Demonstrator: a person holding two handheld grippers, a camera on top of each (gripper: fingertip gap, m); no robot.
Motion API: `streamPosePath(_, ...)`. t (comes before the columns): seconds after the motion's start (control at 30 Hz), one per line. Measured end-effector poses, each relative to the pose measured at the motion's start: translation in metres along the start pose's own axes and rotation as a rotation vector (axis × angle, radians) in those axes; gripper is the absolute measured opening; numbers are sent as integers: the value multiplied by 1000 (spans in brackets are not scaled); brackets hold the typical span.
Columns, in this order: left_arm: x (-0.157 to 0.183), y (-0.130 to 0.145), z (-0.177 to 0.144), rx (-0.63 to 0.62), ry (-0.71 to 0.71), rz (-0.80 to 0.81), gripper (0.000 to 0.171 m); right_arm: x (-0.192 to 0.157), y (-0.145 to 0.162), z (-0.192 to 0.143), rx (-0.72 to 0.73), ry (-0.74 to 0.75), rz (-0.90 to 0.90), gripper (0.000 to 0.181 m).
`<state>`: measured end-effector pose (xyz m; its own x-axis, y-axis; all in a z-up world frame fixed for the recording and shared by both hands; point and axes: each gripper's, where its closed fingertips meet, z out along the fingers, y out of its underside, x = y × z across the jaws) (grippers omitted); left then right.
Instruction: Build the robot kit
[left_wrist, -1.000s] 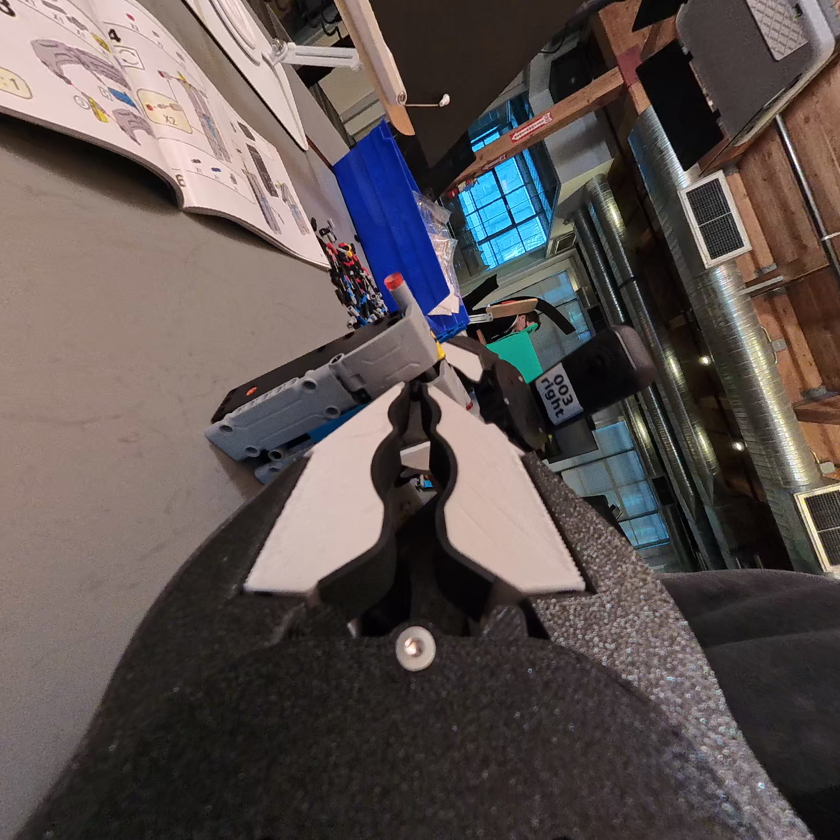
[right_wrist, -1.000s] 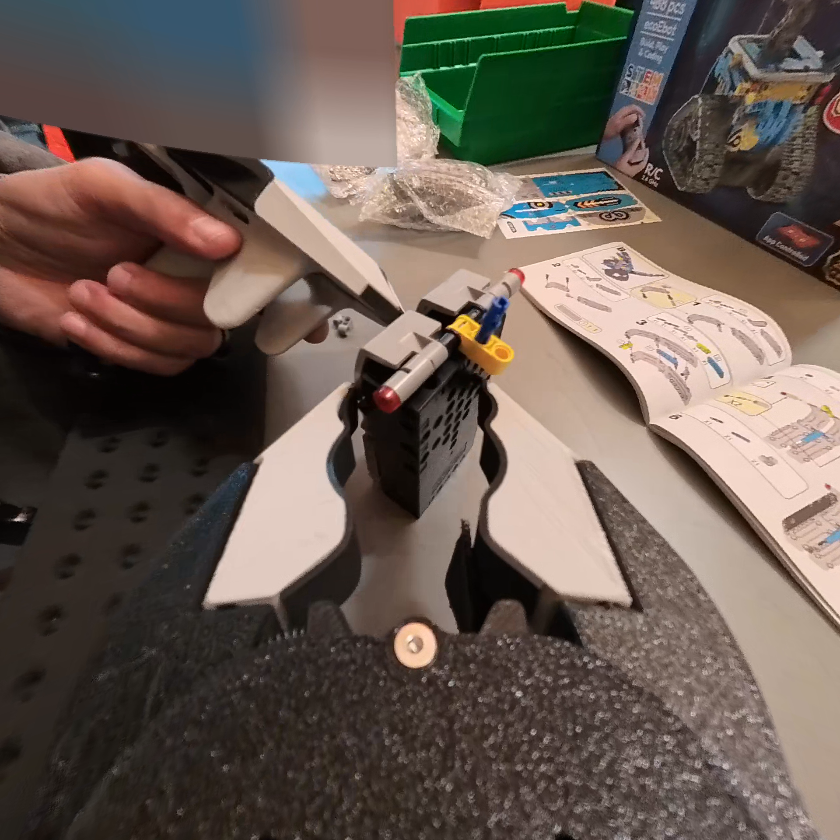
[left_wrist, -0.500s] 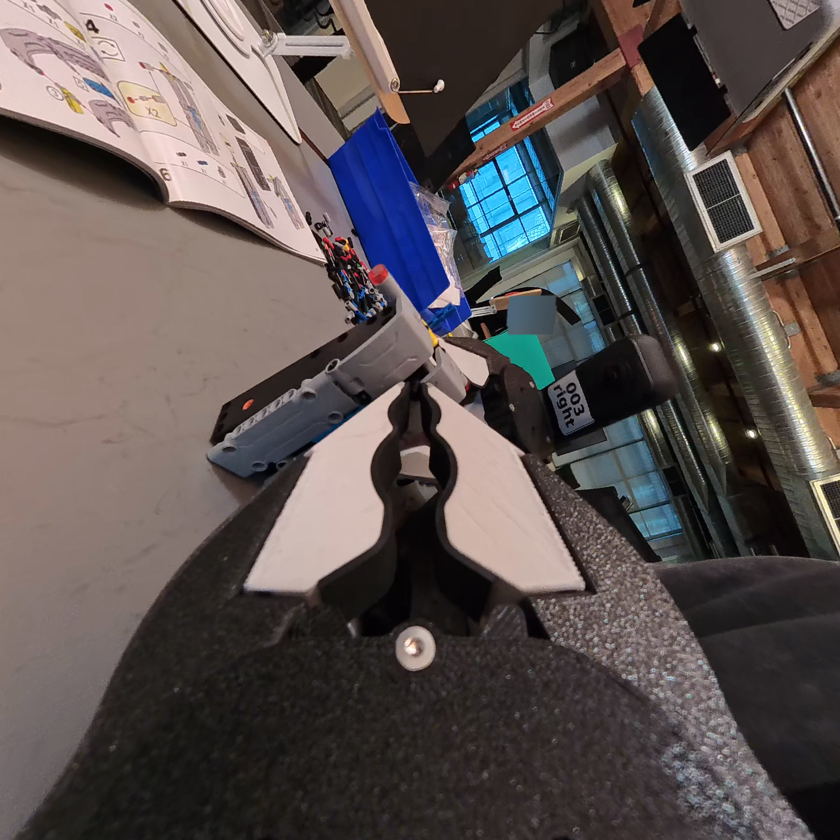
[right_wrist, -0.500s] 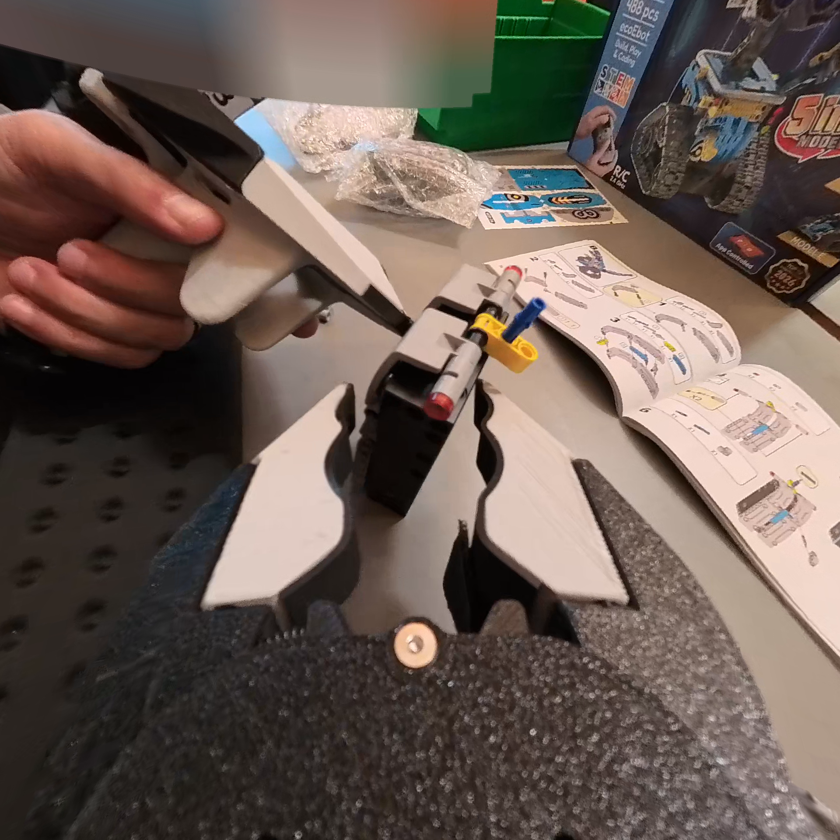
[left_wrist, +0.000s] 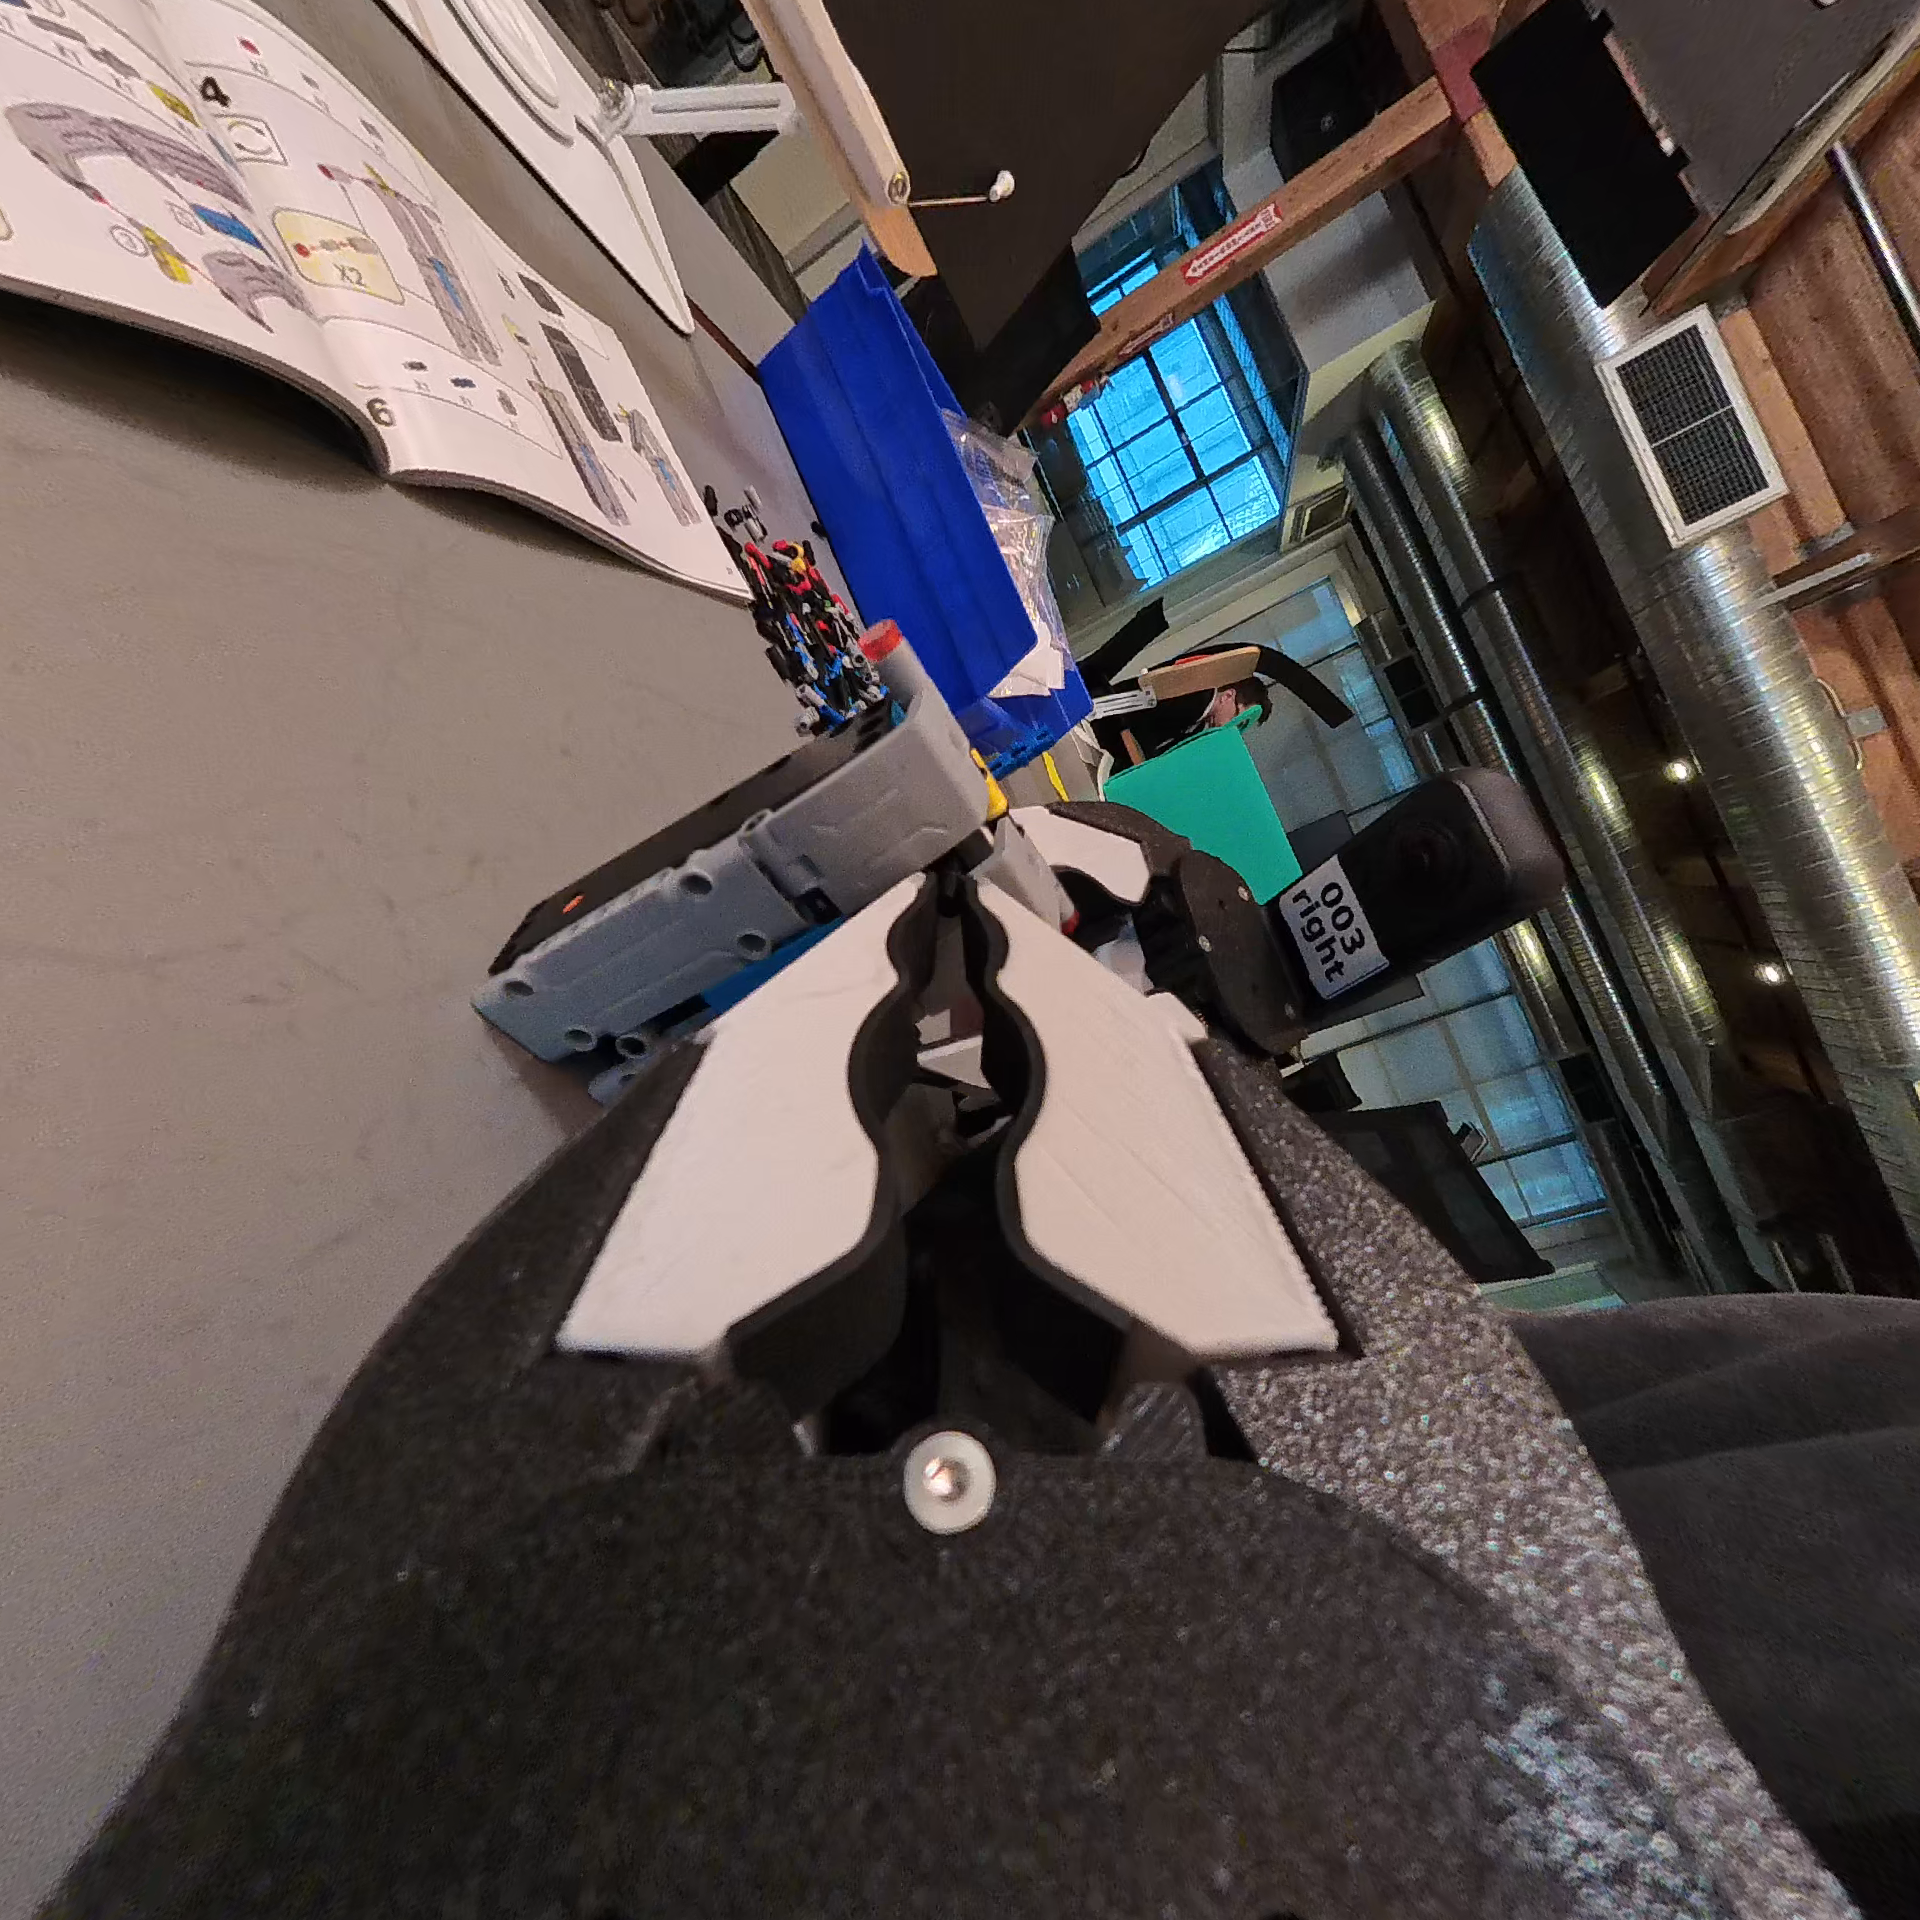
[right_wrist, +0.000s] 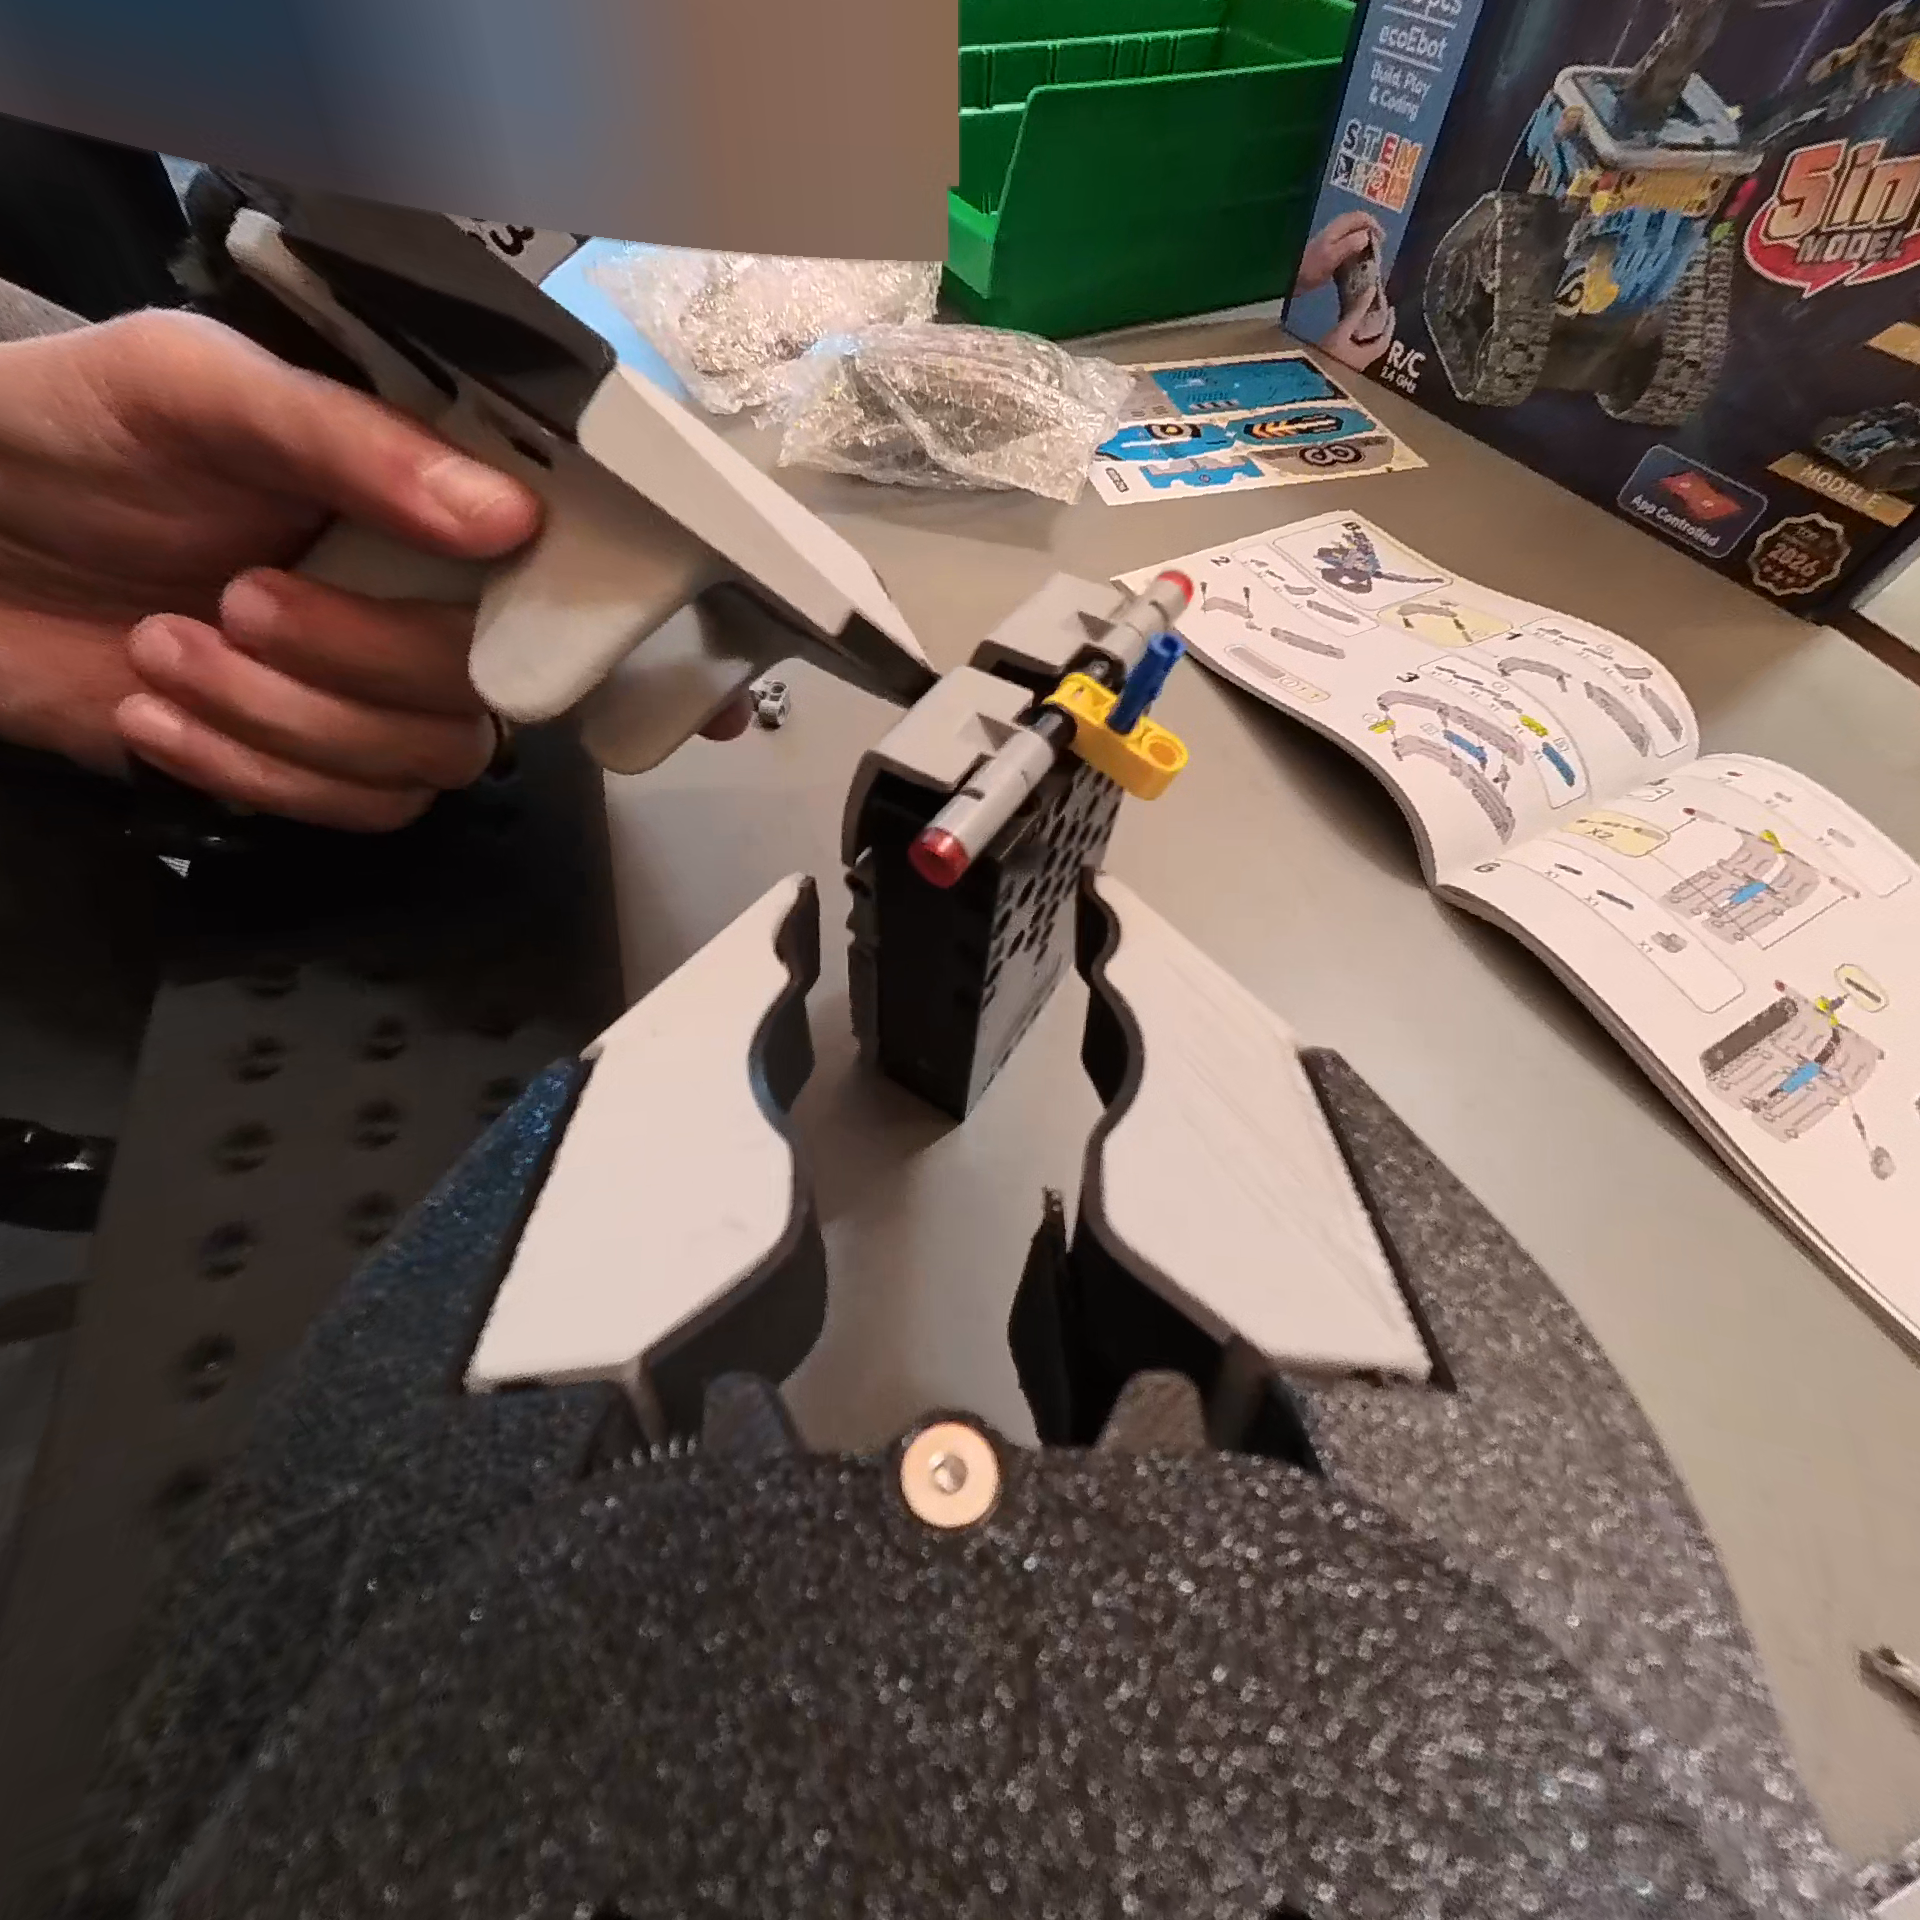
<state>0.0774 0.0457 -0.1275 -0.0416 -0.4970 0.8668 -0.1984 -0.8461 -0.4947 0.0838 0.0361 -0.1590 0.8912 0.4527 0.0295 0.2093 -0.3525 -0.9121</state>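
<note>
Assembly of black block, two grey caps, one red-tipped grey axle, one yellow connector and one blue pin stands on the table between the right gripper, fingers apart, not clamping. The left gripper, fingers together, pinches a grey cap. One open instruction booklet, one sticker sheet, one printed box and one green bin lie beyond.

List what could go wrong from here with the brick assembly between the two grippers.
The left gripper pinches only the grey top corner of the brick assembly, so it may slip or tip. The right gripper brackets the black block without clear contact, giving little support. The blue pin in the yellow connector sticks out and could be knocked loose.
</note>
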Motion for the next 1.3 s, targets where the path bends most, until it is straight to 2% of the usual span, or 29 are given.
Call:
streamPosePath(0.23,0,2,2,-7,-7,19,2,-2,-3,2,2,11,-10,48)
streamPosePath(0.4,1,3,2,9,-49,120,3,-3,-1,4,-35,81,-76,53)
streamPosePath(0.53,0,3,1,41,-80,155,3,-7,-3,5,-44,97,-4,60)
streamPosePath(0.67,0,3,2,87,-86,110,3,4,-1,3,-65,240,-25,38)
streamPosePath(0.8,-1,1,2,133,-94,94,3,5,-1,4,-75,312,-16,38)
streamPosePath(1.03,-1,1,3,118,-58,42,3,6,-1,4,-42,265,-22,38)
streamPosePath(1.3,0,5,5,59,-15,-16,3,2,2,3,-57,222,-112,41)
